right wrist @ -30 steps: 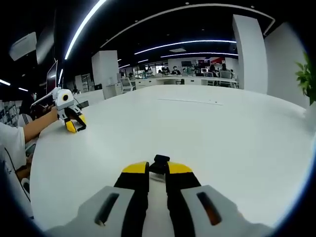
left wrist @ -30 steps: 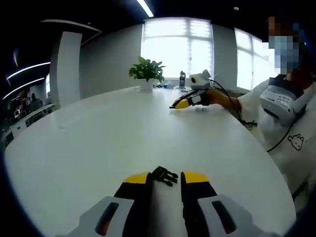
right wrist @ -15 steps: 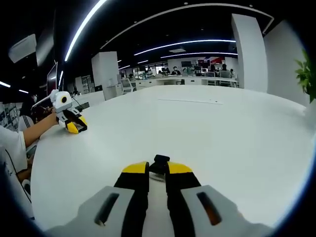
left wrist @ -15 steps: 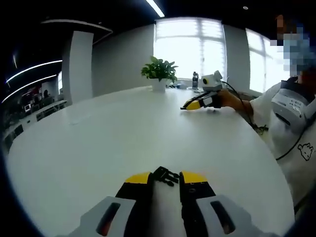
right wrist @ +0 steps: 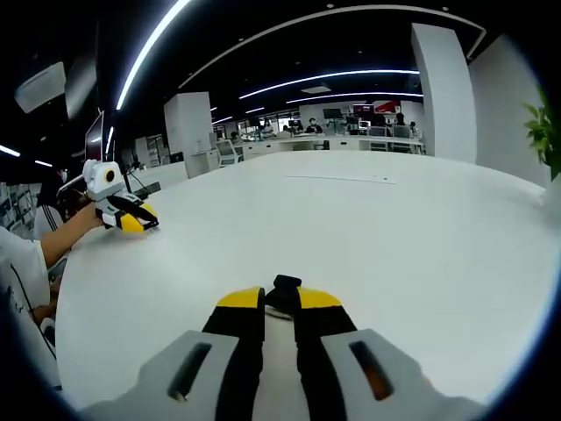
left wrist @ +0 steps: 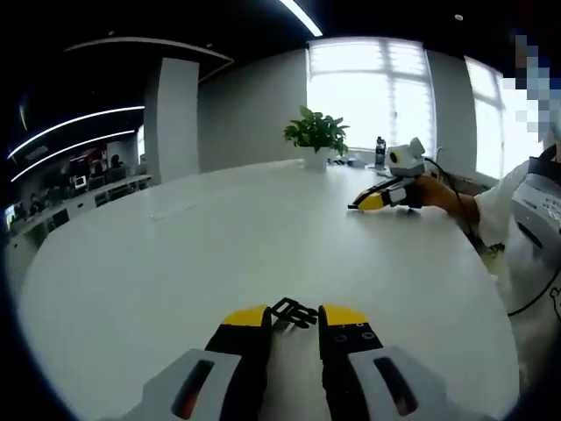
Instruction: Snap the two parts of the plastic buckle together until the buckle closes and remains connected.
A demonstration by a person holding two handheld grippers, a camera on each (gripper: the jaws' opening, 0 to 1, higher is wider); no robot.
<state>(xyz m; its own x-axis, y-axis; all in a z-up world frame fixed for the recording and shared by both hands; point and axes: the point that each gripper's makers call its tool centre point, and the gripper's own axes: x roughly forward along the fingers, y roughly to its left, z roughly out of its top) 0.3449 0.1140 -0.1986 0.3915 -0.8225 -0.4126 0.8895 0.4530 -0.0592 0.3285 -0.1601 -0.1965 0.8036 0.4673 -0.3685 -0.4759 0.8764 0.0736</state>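
A black pronged buckle part (left wrist: 294, 310) sits between the yellow tips of my left gripper (left wrist: 294, 319), which is shut on it low over the white table (left wrist: 219, 237). The other black buckle part (right wrist: 283, 286) is pinched in my right gripper (right wrist: 279, 301), whose jaws stand close together. The two grippers are far apart. In the left gripper view the right gripper (left wrist: 383, 196) lies far off at the right, held by a person's hand. In the right gripper view the left gripper (right wrist: 123, 215) is far off at the left.
A potted plant (left wrist: 317, 133) and a small bottle (left wrist: 379, 151) stand at the table's far edge by the windows. The person (left wrist: 535, 210) sits at the right table edge. A white pillar (right wrist: 443, 88) and distant desks lie beyond the wide table top.
The left gripper view has swung, so the plant and the right gripper sit further right in it. In the right gripper view the left gripper has turned slightly. Both buckle parts stay gripped.
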